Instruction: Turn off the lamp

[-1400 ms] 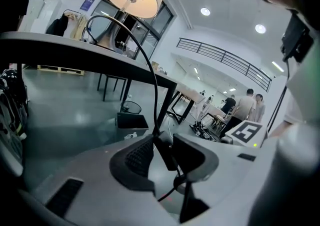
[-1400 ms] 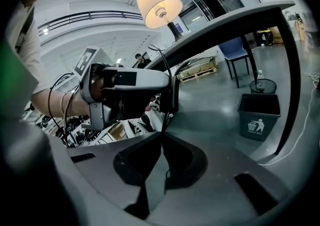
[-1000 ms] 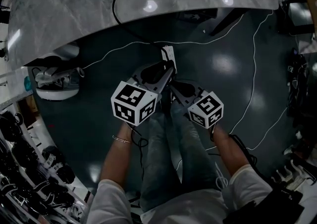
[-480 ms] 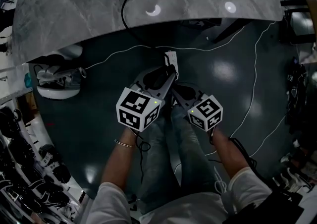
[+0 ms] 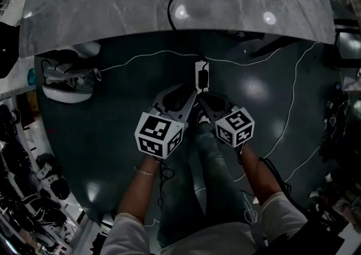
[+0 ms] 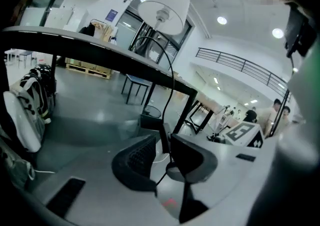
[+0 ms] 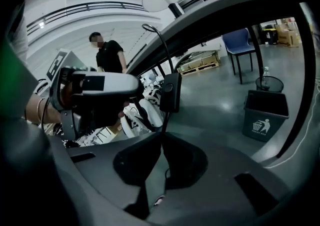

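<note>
The right hand-held gripper is clenched on the cord hanging below the bench. The left hand-held gripper, jaws apart, faces the switch, also below the bench; the lamp stands on top. Keep the cord taut and pinch the switch squarely.

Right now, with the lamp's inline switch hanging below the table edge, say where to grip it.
I'd clamp the inline switch across its two broad faces, left claw coming straight in edge-on. It hangs upright, thin edge toward that open claw, button on one face; the right claw pinches the cord just below.
</note>
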Tool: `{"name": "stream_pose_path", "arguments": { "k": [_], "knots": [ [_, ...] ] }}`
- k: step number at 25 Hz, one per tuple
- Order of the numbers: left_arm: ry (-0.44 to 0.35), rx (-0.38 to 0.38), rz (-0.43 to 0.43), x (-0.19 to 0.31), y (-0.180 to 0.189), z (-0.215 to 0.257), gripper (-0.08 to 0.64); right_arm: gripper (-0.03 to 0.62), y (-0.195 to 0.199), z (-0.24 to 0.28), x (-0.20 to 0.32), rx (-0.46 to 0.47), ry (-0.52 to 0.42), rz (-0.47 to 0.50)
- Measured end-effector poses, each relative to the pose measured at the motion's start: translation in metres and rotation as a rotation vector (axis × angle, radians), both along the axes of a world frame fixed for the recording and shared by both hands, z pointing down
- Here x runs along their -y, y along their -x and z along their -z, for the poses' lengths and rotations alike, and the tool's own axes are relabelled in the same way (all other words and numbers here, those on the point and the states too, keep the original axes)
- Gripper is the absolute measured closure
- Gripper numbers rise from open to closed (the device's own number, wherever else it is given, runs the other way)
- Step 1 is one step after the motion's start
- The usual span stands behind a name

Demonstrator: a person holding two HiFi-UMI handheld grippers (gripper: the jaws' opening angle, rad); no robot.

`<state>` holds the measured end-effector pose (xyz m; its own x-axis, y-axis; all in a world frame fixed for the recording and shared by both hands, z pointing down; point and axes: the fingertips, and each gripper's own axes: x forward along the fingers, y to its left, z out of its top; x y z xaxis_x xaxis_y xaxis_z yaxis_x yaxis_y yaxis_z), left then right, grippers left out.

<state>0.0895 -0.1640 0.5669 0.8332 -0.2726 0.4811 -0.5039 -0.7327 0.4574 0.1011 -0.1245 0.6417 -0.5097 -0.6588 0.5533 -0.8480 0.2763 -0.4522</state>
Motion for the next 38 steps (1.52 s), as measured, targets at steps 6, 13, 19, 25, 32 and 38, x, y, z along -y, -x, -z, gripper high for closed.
{"name": "stream_pose_path", "arguments": {
  "k": [6,13,19,25,32,38],
  "knots": [
    [0.003,0.168,0.139,0.011,0.039,-0.047,0.544,0.578,0.016,-0.03,0.013,-0.022,0.068,0.005],
    [0.08,0.183,0.248,0.007,0.065,-0.081,0.552,0.578,0.024,-0.075,0.033,-0.085,0.143,-0.016],
    [0.12,0.185,0.294,0.006,0.096,-0.094,0.552,0.577,0.038,-0.118,0.077,-0.068,0.16,-0.05],
    [0.149,0.167,0.358,0.005,0.12,-0.104,0.552,0.576,0.045,-0.131,0.117,-0.1,0.134,-0.05],
    [0.184,0.128,0.378,0.0,0.122,-0.103,0.552,0.545,0.042,-0.125,0.12,-0.132,0.138,-0.04],
    [0.163,0.143,0.346,-0.005,0.122,-0.096,0.552,0.508,0.041,-0.112,0.098,-0.106,0.129,-0.039]
  ]
}}
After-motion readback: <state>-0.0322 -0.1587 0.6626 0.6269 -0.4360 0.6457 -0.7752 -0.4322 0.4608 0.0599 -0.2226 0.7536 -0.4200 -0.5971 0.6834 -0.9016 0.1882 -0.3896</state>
